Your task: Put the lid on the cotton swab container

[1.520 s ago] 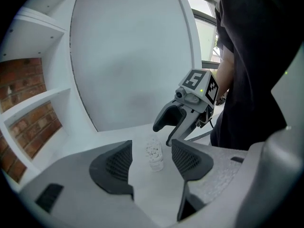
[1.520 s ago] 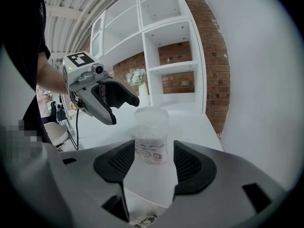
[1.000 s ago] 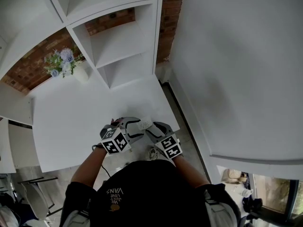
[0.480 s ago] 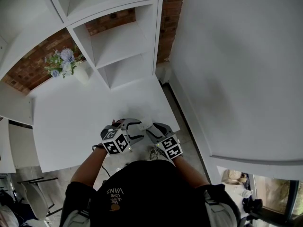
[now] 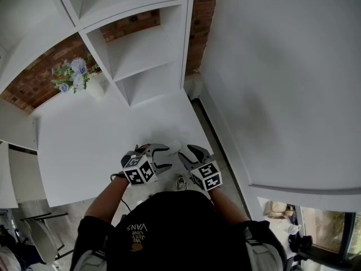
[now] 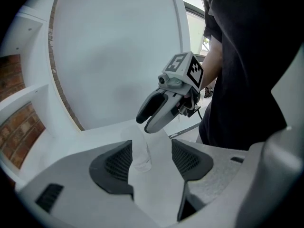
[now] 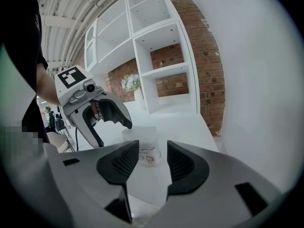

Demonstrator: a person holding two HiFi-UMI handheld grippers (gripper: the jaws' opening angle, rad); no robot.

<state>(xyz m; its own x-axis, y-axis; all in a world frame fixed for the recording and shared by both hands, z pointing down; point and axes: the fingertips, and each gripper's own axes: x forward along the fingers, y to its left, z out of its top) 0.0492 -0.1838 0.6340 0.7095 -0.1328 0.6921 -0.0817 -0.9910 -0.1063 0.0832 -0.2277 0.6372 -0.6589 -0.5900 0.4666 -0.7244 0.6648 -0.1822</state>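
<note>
Right tool (image 5: 190,151), jaws just closing, container (image 7: 148,153) beyond

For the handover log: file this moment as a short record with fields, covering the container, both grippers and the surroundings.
surface: white table
container: clear, labelled, upright on the table between the two grippers
lid: a wider band at its top may be the lid; cannot tell for sure
left gripper: jaws apart, aimed at the container, not gripping it
right gripper: jaws apart, though they have just been closing a little; nothing between the pads, container ahead
background: white shelves, vase of flowers, brick wall
</note>
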